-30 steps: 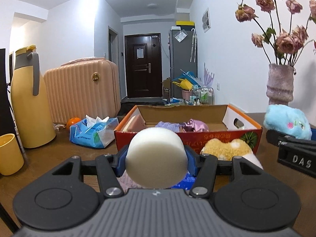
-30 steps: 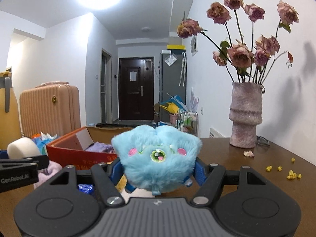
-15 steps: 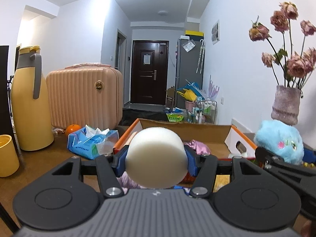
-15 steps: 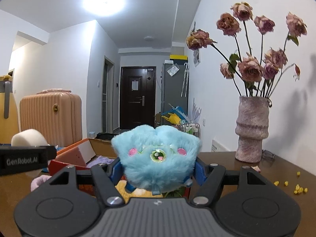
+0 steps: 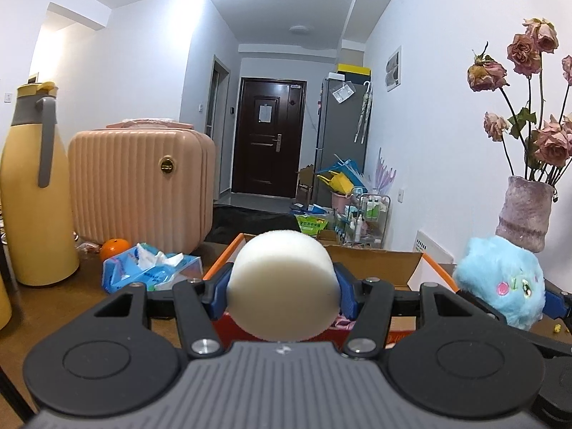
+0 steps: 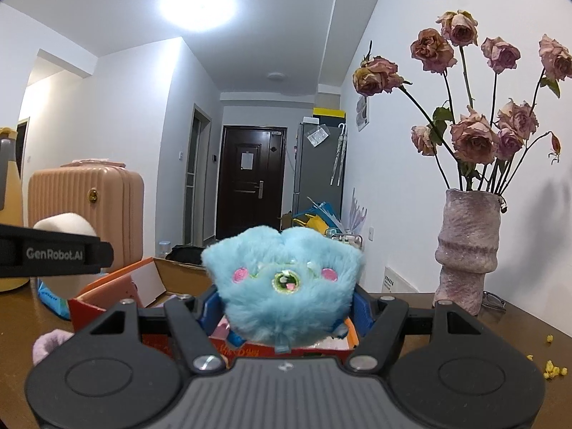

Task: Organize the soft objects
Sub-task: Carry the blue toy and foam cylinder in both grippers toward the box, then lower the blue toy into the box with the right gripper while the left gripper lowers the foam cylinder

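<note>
My left gripper (image 5: 283, 287) is shut on a white foam cylinder (image 5: 282, 286) and holds it in front of the orange cardboard box (image 5: 411, 264). My right gripper (image 6: 284, 304) is shut on a fluffy blue plush toy (image 6: 282, 286) above the same box (image 6: 118, 286). The blue plush also shows in the left wrist view (image 5: 500, 282) at the right. The foam cylinder shows in the right wrist view (image 6: 66, 223) at the left, behind the left gripper's finger. A pale purple soft item (image 6: 48, 343) lies on the table at lower left.
A pink suitcase (image 5: 139, 186), a yellow jug (image 5: 32, 193), an orange (image 5: 113, 246) and a blue tissue pack (image 5: 150, 266) stand at the left. A vase of dried roses (image 6: 468, 250) stands at the right. Yellow crumbs (image 6: 552, 370) lie on the brown table (image 6: 500, 329).
Both grippers have risen and moved toward the box with their objects still held. The box now sits lower in both views, and the yellow plush in front of it is out of sight.
</note>
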Demonstrator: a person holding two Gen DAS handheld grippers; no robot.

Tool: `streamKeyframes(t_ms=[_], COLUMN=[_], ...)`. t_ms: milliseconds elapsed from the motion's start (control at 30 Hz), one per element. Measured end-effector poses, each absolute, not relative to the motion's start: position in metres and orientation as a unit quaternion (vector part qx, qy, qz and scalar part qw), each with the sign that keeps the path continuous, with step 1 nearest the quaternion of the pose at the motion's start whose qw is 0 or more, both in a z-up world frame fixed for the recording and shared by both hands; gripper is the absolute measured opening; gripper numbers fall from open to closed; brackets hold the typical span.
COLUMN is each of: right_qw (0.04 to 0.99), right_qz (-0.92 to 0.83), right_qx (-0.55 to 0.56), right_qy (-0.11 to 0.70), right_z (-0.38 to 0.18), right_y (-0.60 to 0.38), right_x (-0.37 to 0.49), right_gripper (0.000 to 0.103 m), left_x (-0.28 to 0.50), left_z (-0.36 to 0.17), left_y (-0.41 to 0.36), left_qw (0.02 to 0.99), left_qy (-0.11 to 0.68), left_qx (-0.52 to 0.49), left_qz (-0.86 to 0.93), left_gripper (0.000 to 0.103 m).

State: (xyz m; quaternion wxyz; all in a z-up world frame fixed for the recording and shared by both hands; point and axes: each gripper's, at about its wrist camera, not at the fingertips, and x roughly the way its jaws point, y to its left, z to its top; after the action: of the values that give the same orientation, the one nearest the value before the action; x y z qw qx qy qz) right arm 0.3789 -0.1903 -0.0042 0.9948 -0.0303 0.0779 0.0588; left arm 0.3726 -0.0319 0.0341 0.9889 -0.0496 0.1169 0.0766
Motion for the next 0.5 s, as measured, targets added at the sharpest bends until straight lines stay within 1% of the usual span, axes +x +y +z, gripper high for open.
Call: streamKeyframes(t_ms=[500], right_qw=[0.994], right_qz=[0.057], right_qx=[-0.022], right_qy=[0.088], right_z=[-0.006], right_y=[-0.189], right_x=[0.433], right_gripper=[0.068], left_x=[0.423], left_z=[0.028], left_y=[-0.035], left_qw=[0.988], left_qy=[0.125], left_qx=[-0.044], left_qz=[0.077], left_gripper=[0.059])
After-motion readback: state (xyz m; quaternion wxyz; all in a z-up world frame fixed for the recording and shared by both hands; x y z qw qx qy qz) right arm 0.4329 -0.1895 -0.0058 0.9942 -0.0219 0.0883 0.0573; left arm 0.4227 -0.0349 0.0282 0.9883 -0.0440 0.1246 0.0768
